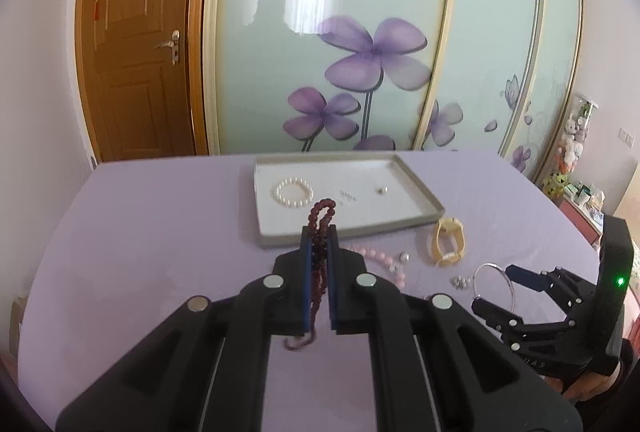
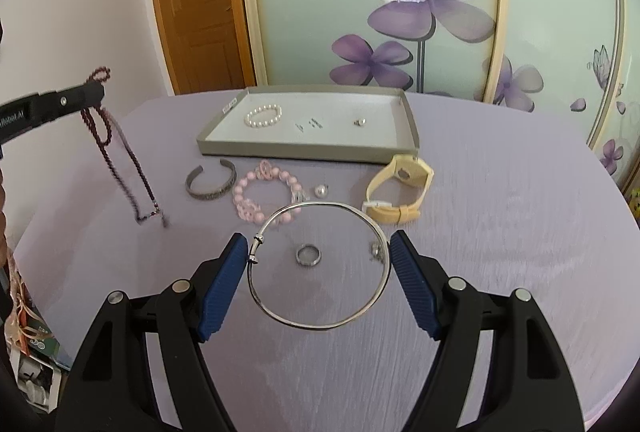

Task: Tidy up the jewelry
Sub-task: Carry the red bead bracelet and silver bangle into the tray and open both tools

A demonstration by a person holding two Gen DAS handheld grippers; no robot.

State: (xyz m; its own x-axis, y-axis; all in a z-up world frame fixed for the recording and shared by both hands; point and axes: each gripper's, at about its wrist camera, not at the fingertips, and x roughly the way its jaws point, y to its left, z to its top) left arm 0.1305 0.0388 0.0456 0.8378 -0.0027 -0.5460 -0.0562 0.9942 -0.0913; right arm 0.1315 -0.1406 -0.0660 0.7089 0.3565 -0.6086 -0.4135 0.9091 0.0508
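My left gripper [image 1: 319,232] is shut on a dark red bead necklace [image 1: 320,220] and holds it above the purple table, in front of the grey tray [image 1: 424,192]. The necklace [image 2: 120,152] hangs from that gripper [image 2: 94,90] in the right wrist view, its end touching the cloth. My right gripper [image 2: 318,244] grips a thin silver bangle [image 2: 320,324] across its width, held above the table; it also shows in the left wrist view [image 1: 494,280]. The tray [image 2: 410,128] holds a white pearl bracelet [image 2: 263,115] and small pieces.
On the cloth lie a grey cuff [image 2: 210,184], a pink bead bracelet [image 2: 264,196], a pearl charm [image 2: 321,191], a yellow watch [image 2: 400,188], a ring [image 2: 308,255] and a small silver piece [image 2: 376,250]. A wardrobe stands behind the table.
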